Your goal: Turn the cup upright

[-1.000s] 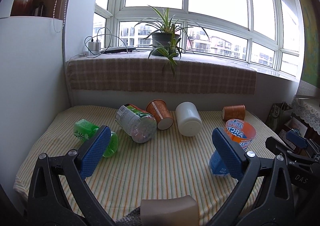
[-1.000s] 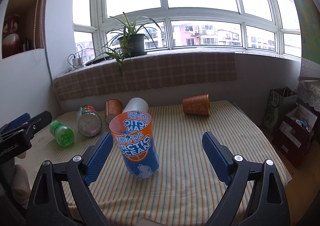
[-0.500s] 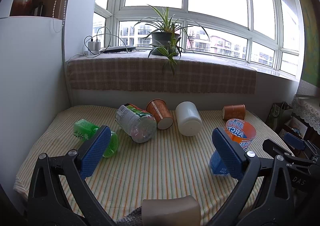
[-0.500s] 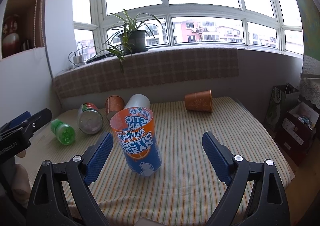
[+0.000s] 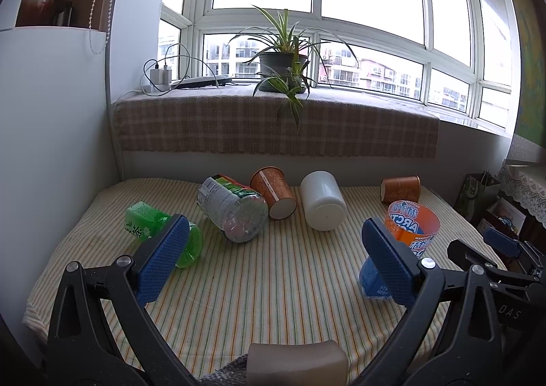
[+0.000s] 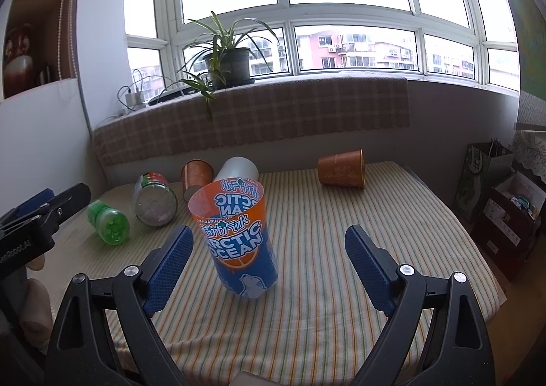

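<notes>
Right gripper [image 6: 269, 265] backed off; Arctic Ocean cup [image 6: 235, 236] stands upright, mouth up.
Both claws wide, empty; left gripper [image 5: 276, 263] idle over striped table [image 5: 273, 283].

Orange-and-blue cup [image 6: 239, 239]; green bottle [image 6: 108, 223]; yellow-striped tablecloth [image 6: 341, 232]; white cup [image 5: 322, 200]

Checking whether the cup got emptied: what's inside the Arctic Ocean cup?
Through the open mouth of the Arctic Ocean cup, only the printed inner wall shows and no contents are visible. Its bottom is hidden by its own wall.
</notes>
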Action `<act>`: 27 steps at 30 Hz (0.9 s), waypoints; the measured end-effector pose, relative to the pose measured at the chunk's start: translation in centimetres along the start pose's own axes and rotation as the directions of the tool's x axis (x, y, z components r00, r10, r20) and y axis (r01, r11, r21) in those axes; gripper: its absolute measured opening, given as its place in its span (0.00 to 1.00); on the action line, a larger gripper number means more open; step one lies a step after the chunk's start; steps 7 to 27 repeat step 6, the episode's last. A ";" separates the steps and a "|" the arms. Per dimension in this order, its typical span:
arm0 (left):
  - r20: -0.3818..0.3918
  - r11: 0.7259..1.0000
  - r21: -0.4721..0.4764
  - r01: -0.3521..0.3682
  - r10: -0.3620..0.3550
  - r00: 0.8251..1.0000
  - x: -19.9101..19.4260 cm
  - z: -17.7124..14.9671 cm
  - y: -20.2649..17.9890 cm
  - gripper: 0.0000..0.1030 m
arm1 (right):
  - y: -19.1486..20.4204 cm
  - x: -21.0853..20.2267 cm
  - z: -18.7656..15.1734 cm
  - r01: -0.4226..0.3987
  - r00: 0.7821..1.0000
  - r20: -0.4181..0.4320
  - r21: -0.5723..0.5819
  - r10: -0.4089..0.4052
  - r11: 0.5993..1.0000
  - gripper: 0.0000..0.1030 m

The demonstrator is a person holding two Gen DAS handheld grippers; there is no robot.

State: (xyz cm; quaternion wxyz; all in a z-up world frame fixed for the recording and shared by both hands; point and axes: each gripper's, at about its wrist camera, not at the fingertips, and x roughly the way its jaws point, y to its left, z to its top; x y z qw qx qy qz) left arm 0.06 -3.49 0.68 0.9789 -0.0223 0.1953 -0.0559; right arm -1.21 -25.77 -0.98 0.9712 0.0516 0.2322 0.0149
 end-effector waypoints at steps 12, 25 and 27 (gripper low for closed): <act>-0.009 1.000 0.002 -0.002 0.002 1.000 0.3 -0.4 0.1 1.00 | 0.1 0.3 -0.2 -0.007 1.000 -0.010 -0.006 0.007 1.000 0.88; -0.009 1.000 0.002 -0.002 0.002 1.000 0.3 -0.4 0.1 1.00 | 0.1 0.3 -0.2 -0.007 1.000 -0.010 -0.006 0.007 1.000 0.88; -0.009 1.000 0.002 -0.002 0.002 1.000 0.3 -0.4 0.1 1.00 | 0.1 0.3 -0.2 -0.007 1.000 -0.010 -0.006 0.007 1.000 0.88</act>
